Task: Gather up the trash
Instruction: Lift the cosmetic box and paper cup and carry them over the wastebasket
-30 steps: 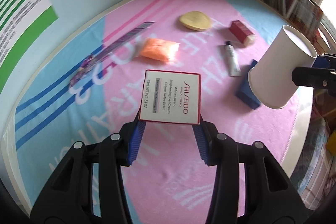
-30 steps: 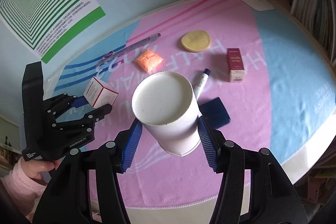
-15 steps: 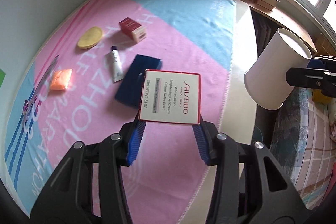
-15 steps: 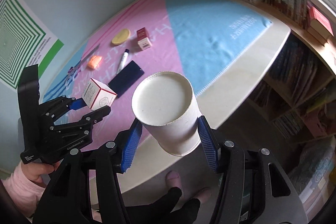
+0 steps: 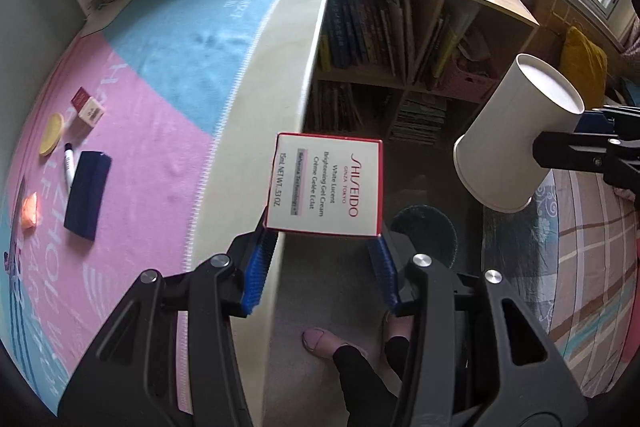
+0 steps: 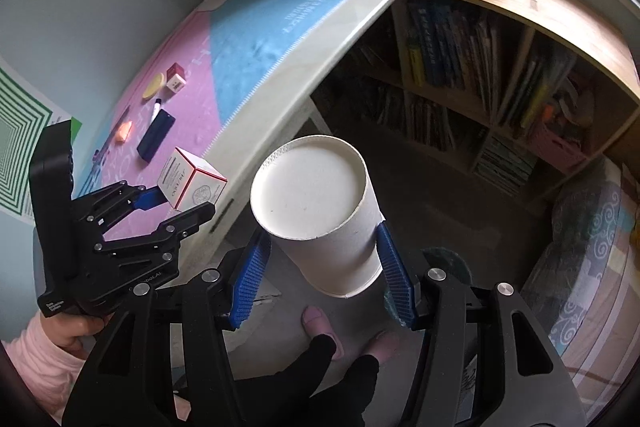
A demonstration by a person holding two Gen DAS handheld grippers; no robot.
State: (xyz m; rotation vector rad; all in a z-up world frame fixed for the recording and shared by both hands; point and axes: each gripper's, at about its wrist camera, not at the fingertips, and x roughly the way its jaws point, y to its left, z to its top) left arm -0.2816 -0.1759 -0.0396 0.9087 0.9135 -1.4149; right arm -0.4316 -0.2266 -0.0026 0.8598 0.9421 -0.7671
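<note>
left gripper (image 5: 322, 259) clamps cream box (image 5: 326, 183) | right gripper (image 6: 322, 279) clamps paper cup (image 6: 320, 215) | dark bin (image 5: 426, 231), seemingly, below

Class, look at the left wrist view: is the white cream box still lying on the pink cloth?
No. The box is held in the left gripper, its jaws clamped on it, off the table's edge above the floor.

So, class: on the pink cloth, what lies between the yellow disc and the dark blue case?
A small white tube with a dark cap lies between the yellow disc and the dark blue case, clearest in the left wrist view.
</note>
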